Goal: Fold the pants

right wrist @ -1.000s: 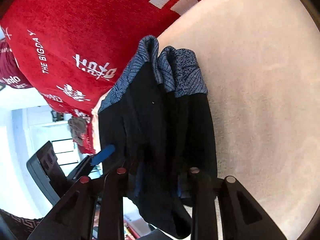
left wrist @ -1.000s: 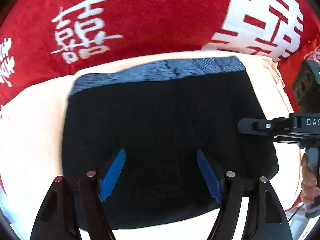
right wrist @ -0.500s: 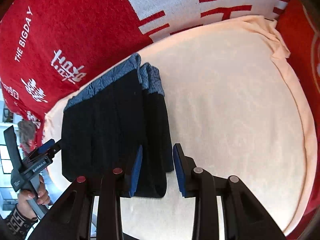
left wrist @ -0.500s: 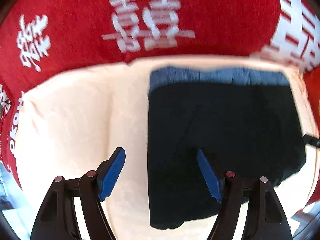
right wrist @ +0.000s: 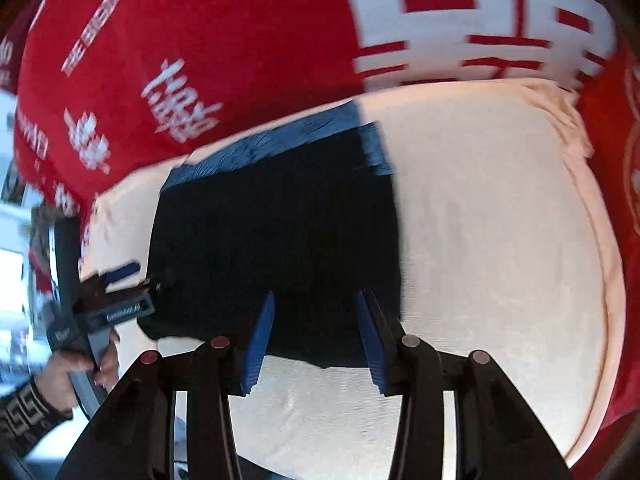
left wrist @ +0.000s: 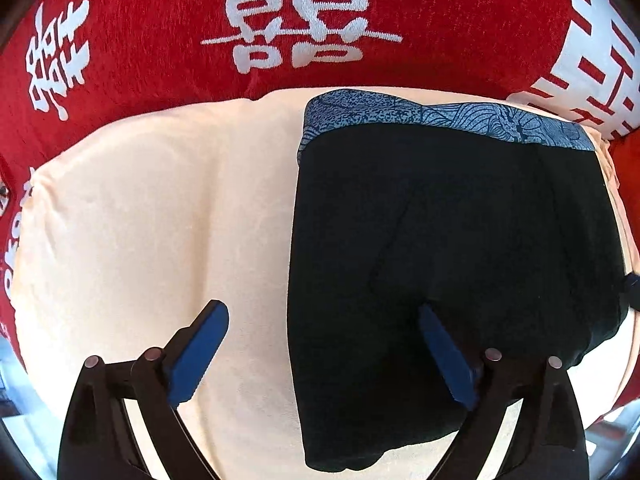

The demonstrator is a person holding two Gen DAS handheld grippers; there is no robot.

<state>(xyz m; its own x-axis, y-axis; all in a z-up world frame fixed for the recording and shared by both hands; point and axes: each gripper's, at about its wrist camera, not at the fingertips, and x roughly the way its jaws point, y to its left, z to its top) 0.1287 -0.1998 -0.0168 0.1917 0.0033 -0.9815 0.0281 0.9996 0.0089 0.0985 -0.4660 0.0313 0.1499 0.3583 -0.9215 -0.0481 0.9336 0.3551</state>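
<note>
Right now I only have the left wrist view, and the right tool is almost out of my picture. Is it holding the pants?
Observer: No. The right tool hangs over the pants with its jaws opening and nothing between its pads.
Operator: Is there free room on that side of the pants?
Observer: Yes. Bare cream cloth runs from that edge out to the red blanket.
Operator: Can you see my left tool from there?
Observer: Yes, by the pants' opposite edge, with a hand in a patterned sleeve on its handle.
</note>
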